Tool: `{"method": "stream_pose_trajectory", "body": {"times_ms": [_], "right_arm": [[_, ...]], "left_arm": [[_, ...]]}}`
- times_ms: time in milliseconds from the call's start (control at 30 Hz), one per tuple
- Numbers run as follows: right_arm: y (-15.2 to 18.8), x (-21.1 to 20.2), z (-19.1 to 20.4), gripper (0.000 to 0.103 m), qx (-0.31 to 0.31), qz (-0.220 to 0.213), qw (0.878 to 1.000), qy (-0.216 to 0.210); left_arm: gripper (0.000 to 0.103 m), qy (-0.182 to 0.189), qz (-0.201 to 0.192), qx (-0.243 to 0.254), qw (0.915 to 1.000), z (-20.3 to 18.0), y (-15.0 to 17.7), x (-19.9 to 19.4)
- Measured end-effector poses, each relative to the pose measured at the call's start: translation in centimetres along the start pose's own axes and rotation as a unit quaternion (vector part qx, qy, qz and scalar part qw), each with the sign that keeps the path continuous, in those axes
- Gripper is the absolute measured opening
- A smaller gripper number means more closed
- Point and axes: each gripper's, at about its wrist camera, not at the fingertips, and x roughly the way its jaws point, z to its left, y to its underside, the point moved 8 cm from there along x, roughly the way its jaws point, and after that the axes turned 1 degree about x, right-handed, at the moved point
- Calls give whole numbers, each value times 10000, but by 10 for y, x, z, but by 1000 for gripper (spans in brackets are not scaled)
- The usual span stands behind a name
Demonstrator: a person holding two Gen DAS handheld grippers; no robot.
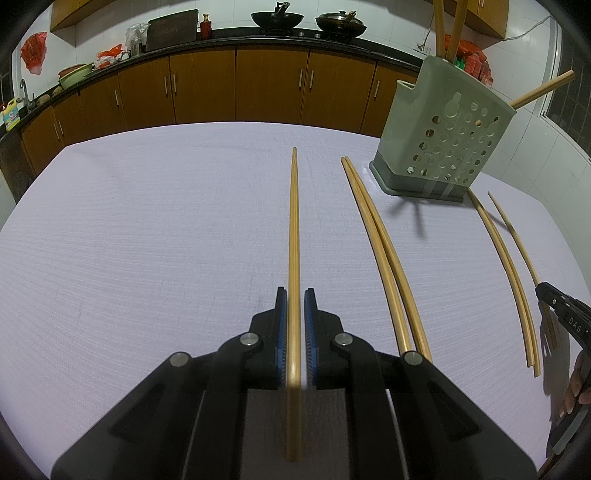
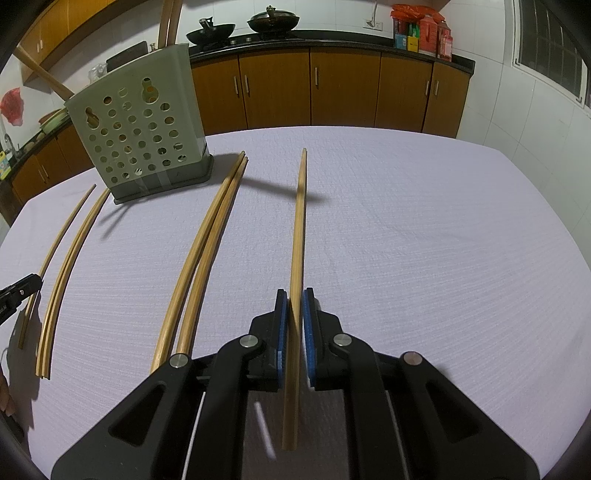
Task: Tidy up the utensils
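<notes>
The left gripper [image 1: 294,295] — black plastic arms with ribbed blue pads — is clenched on a slim, round bamboo chopstick [image 1: 294,229] that runs straight out between its fingers over the table. The right gripper [image 2: 294,295], of the same build, grasps a second bamboo chopstick [image 2: 300,229] the same way, its tapered tip pointing ahead.

Both hover above a table covered in a pale lilac cloth with a fine woven ribbing [image 1: 147,221]. On the cloth lie two close pairs of bamboo chopsticks [image 1: 384,254] [image 1: 511,280], each pair side by side and touching.

Beyond them stands the grey-green plastic utensil holder [image 1: 443,136] — a boxy, tapering caddy pierced with round holes, on a darker base. Wooden handles [image 1: 448,29] jut from its top, and one leans out at its side.
</notes>
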Motion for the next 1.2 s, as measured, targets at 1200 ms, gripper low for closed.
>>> {"method": "stream_pose_trajectory", "body": {"times_ms": [1200], "right_arm": [[-128,-171,10,7,13,-2351,9699,-632]], "left_arm": [[8,506,-2093,449,9755,-13,-124,-178]]}}
